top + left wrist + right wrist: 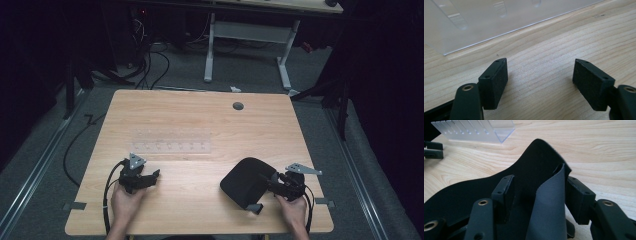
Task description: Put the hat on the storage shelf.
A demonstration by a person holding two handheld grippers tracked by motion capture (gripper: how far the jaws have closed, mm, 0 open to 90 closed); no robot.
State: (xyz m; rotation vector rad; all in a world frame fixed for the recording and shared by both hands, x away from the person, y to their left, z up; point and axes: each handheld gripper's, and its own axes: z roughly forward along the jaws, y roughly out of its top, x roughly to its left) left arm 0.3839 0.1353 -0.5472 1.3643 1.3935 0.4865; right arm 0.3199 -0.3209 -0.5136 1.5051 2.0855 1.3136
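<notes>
Closing in on the black mat [534,172], my right gripper [537,192] has its 2 jaws set either side of a raised fold [549,205] of the mat's near edge. The right pad looks to be against the fold, while the left pad stands a little off it with mat beneath, so I judge the jaws not yet clamped: parted, with the fold between them.

Seen from the high view, the black mat [246,181] lies on the wooden table [200,115], just ahead of and to the left of my right gripper [280,184], with 1 corner curled up at its near edge. Its longer run slants from that near corner up and away toward the table's middle.

My left gripper [145,177] rests well apart to the left of the mat, its jaws wide open over bare wood with nothing between them. A clear plastic rack [172,141] sits beyond it, farther from the mat's far edge.

My right hand is the nearer by far, so the pinch on the fold falls to it.
</notes>
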